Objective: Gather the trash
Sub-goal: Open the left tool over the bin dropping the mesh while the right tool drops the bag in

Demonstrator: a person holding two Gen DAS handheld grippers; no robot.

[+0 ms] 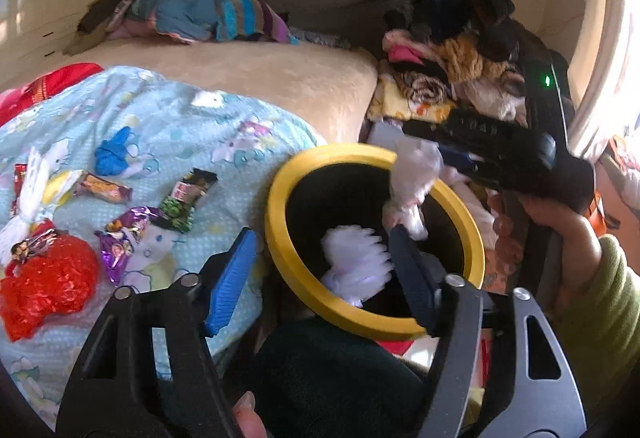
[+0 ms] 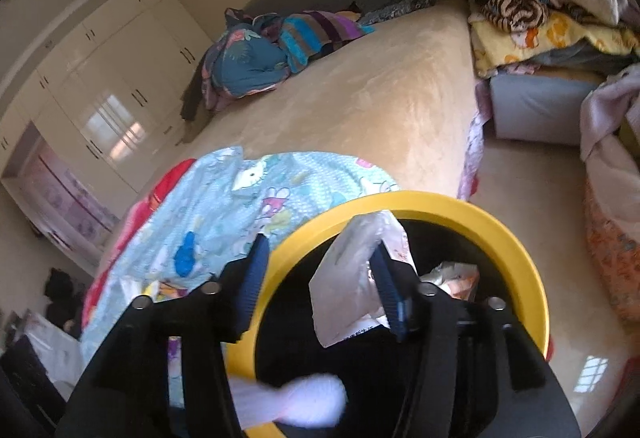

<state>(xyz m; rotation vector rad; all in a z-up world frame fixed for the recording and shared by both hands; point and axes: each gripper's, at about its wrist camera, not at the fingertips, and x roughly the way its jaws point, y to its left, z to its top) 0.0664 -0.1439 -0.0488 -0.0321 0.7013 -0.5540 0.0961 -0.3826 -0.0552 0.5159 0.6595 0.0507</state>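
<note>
Over yellow-rimmed bin (image 2: 460,215): white packet (image 2: 352,278), print illegible.

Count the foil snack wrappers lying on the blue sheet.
4: orange wrapper, green-black one, purple one, red one at the left edge. More may be hidden.

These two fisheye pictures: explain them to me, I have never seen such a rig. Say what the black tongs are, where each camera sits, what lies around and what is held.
A person holds two handheld grippers, each carrying a camera looking along its fingers. The left view shows the left gripper, open over a yellow-rimmed black bin, a blurred white tissue below it. The right gripper, open, has a crinkled white wrapper against one finger. On the pale blue cartoon-print sheet lie snack wrappers and a red plastic bag.
</note>
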